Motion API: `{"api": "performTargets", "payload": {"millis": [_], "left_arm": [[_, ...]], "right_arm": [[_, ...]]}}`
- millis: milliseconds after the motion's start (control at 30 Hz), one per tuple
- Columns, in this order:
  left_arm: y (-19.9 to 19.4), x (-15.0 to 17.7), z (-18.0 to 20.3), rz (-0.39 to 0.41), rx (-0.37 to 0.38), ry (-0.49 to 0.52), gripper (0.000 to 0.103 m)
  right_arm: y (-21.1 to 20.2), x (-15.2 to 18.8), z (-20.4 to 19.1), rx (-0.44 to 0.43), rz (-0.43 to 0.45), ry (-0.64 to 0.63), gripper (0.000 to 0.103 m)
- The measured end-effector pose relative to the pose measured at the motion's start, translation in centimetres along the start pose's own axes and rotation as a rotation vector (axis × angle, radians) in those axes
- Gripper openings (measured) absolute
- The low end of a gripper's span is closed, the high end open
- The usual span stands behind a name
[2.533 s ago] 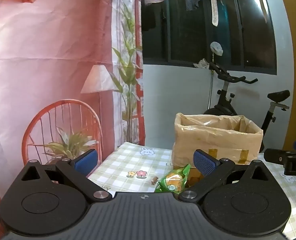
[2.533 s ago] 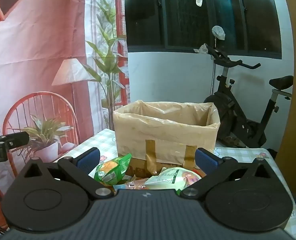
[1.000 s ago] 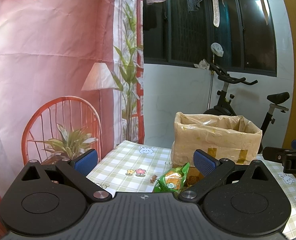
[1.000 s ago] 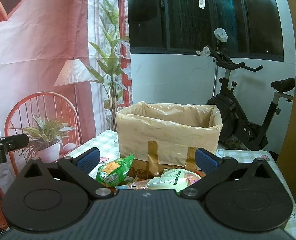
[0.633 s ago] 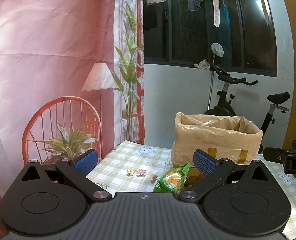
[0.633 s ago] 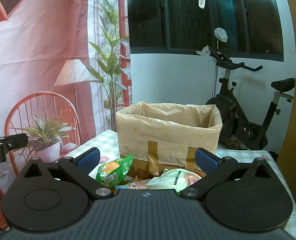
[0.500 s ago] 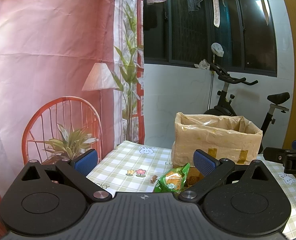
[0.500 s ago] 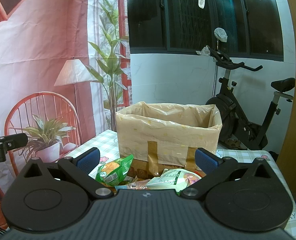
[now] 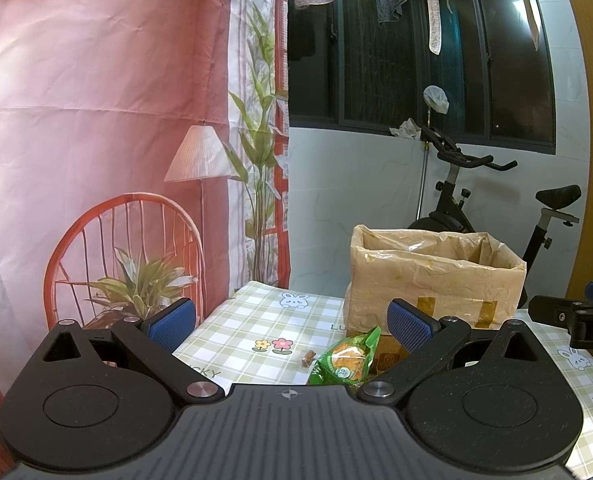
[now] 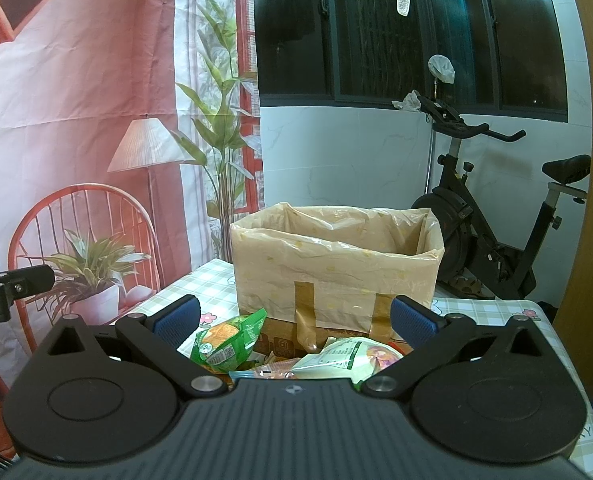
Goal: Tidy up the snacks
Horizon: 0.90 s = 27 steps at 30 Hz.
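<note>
Honestly barely started: both the left hand-held gripper [image 9: 290, 322] and right hand-held gripper [image 10: 294, 318] are spread wide and empty, the green snack packet [image 10: 228, 342] and white packet [image 10: 346, 360] lie on the table [image 9: 248, 324] before the lined box [image 10: 336, 264], which looks empty, though its bottom is hidden.

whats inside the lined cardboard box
Only the crumpled plastic liner shows inside the cardboard box. Its front wall hides the bottom, so any contents cannot be seen. The snack packets lie outside, in front.

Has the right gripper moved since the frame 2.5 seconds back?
Yes, slightly. In the right wrist view the lined cardboard box sits a little lower and further right than before, so the open right gripper has tipped up and swung left; it holds nothing.
</note>
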<state>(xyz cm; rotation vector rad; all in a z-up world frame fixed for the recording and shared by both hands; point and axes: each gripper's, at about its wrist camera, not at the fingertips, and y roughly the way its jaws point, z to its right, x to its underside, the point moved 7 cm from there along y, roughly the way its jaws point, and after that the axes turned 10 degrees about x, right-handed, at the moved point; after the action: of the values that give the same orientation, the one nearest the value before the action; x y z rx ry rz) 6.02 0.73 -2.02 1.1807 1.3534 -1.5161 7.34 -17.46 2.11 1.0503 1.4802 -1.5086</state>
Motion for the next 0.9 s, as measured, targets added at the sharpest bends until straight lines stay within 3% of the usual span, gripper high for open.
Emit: {"api": "performTargets", "payload": {"millis": [333,567,900], "left_arm": [[1.6,-0.7,-1.0,-0.005,0.035,-0.023,0.103],[5.8,-1.0,-2.2,-0.025,0.063,-0.024,0.103],[11.9,1.8,-3.3,-0.098,0.134,-0.058,0.102]], "right_arm": [[0.4,-0.1,0.3,-0.021,0.009,0.009,0.103],[2.4,-1.2,2.5,0.026,0.063,0.010,0.103],[6.9,0.4,4.4,0.082,0.044,-0.040,0.103]]}}
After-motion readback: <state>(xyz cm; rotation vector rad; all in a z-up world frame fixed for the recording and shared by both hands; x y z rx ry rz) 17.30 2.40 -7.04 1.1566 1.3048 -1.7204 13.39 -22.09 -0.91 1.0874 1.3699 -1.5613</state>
